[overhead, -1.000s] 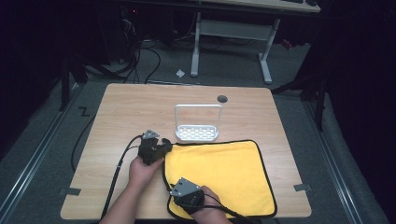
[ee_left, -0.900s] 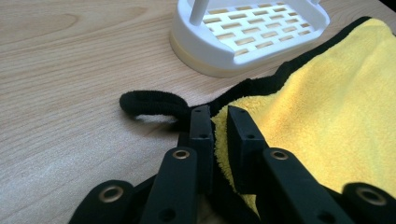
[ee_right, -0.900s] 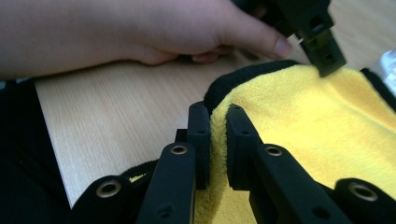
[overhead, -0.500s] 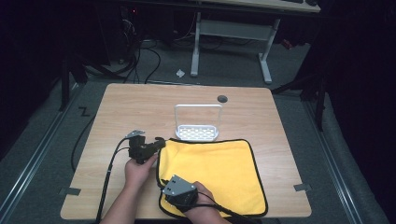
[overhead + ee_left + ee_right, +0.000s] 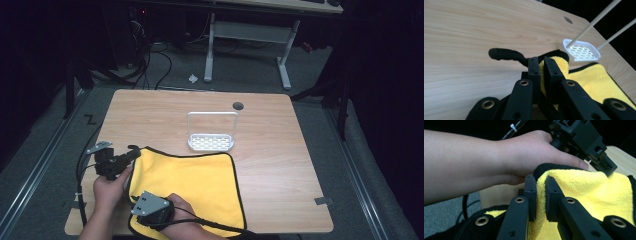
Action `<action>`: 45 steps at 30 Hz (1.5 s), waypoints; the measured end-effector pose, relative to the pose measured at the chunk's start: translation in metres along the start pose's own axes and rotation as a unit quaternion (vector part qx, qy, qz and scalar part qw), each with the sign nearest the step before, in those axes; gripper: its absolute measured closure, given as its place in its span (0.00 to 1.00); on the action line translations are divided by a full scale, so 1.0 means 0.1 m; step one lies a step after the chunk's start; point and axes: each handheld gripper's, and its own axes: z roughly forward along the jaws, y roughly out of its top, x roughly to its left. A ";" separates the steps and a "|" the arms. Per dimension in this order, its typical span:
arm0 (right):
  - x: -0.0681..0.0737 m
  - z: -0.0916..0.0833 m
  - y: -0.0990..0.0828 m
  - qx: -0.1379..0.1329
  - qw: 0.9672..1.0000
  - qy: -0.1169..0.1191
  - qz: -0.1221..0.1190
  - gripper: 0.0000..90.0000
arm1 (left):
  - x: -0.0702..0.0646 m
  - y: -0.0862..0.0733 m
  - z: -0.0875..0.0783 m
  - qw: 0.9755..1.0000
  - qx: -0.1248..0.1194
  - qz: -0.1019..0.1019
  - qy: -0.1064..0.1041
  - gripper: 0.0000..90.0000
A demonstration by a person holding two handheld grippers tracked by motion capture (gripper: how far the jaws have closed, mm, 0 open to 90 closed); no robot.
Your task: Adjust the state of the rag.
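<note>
Both grippers pinch the yellow cloth (image 5: 192,182) along its left edge, near the table's (image 5: 280,150) front-left corner: the left gripper (image 5: 131,153) clamps the far corner, the right gripper (image 5: 159,216) the near one. The step looks like dragging or folding; next, lift both corners together, clear of the white rack (image 5: 211,132). Since a second ago, cloth and grippers have shifted left.

Wooden table (image 5: 280,165) stands on grey carpet (image 5: 45,135). Behind it: white desk frame (image 5: 250,32), cables (image 5: 150,60) on floor. Surroundings are dark. Tape (image 5: 323,201) marks table's edge.
</note>
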 end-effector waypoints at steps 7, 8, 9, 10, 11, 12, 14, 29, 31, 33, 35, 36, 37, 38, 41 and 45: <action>-0.04 -0.12 -0.04 -0.004 1.000 -0.004 0.007 0.92 | -0.17 -0.02 0.08 1.000 -0.004 0.006 0.006 0.94; -0.06 -0.17 -0.07 -0.004 1.000 -0.006 0.010 0.92 | -0.22 -0.03 0.13 1.000 -0.003 0.009 0.005 0.93; -0.09 -0.22 -0.10 -0.004 1.000 -0.009 0.014 0.92 | -0.28 -0.04 0.18 1.000 -0.001 0.015 0.004 0.93; -0.11 -0.27 -0.14 -0.004 1.000 -0.013 0.018 0.92 | -0.34 -0.05 0.23 1.000 0.001 0.022 0.004 0.93; -0.14 -0.33 -0.19 -0.003 1.000 -0.017 0.019 0.92 | -0.39 -0.06 0.28 1.000 0.001 0.030 0.006 0.93; -0.18 -0.38 -0.24 -0.002 1.000 -0.021 0.023 0.92 | -0.44 -0.07 0.32 0.999 0.000 0.032 0.007 0.93; -0.25 -0.50 -0.34 -0.003 0.999 -0.029 0.030 0.92 | -0.53 -0.09 0.41 0.999 0.001 0.034 0.004 0.93; -0.65 -1.19 -0.96 0.025 0.993 -0.085 0.080 0.91 | -1.21 -0.15 1.04 0.998 0.023 0.062 -0.002 0.92; -0.69 -1.26 -1.06 0.035 0.991 -0.091 0.088 0.91 | -1.27 -0.16 1.11 0.998 0.027 0.063 -0.005 0.92; -0.73 -1.31 -1.13 0.043 0.990 -0.095 0.095 0.91 | -1.34 -0.16 1.18 0.997 0.034 0.067 -0.008 0.92; -0.75 -1.35 -1.19 0.048 0.989 -0.101 0.101 0.91 | -1.41 -0.17 1.25 0.996 0.041 0.076 -0.008 0.91; -0.76 -1.38 -1.21 0.050 0.988 -0.103 0.102 0.91 | -1.43 -0.18 1.28 0.996 0.043 0.078 -0.007 0.91; -0.77 -1.39 -1.24 0.053 0.987 -0.105 0.105 0.91 | -1.45 -0.18 1.31 0.996 0.045 0.078 -0.007 0.91; -0.78 -1.41 -1.26 0.055 0.987 -0.107 0.108 0.91 | -1.47 -0.18 1.33 0.996 0.048 0.077 -0.006 0.91; -0.80 -1.44 -1.33 0.066 0.985 -0.111 0.113 0.91 | -1.52 -0.19 1.39 0.995 0.057 0.085 -0.005 0.91; -0.79 -1.48 -1.38 0.072 0.984 -0.114 0.115 0.91 | -1.61 -0.18 1.42 0.993 0.059 0.101 -0.008 0.91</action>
